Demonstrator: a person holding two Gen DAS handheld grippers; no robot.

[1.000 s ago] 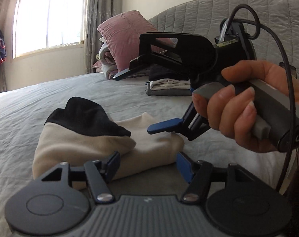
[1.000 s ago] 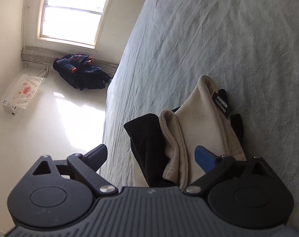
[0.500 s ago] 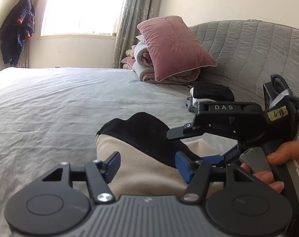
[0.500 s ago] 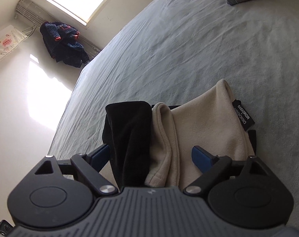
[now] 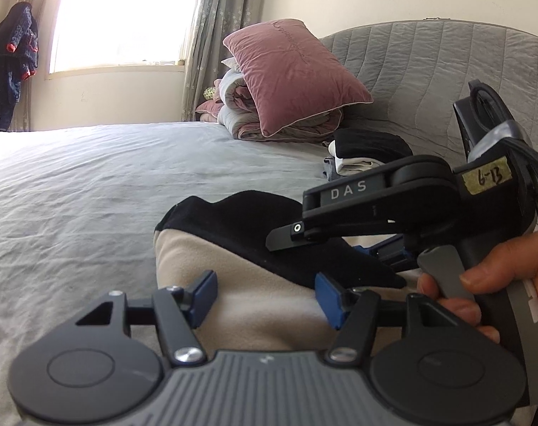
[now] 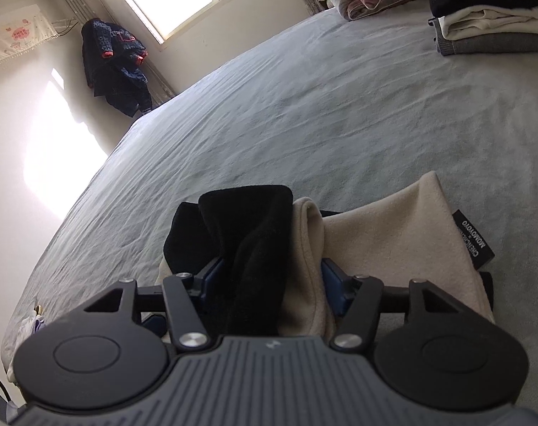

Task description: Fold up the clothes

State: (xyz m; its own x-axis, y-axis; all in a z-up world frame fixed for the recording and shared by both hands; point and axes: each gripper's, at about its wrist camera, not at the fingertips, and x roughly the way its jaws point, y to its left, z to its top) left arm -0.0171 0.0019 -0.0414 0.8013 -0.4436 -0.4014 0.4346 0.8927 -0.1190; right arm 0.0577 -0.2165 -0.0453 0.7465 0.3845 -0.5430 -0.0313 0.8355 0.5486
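Now two hand-held grippers (image 5: 265,298) (image 6: 269,280) meet one folded garment (image 6: 382,245).

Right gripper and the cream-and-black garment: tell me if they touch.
Touching. The right wrist view shows the right gripper with both blue pads pressed against the bunched cream-and-black garment.

On the bed (image 5: 91,184): one cream-and-black garment (image 5: 254,284) at the near edge, one stack (image 6: 489,10) of three folded clothes and one pink pillow (image 5: 290,74) on one rolled quilt (image 5: 240,106) at the headboard end. Two grippers.
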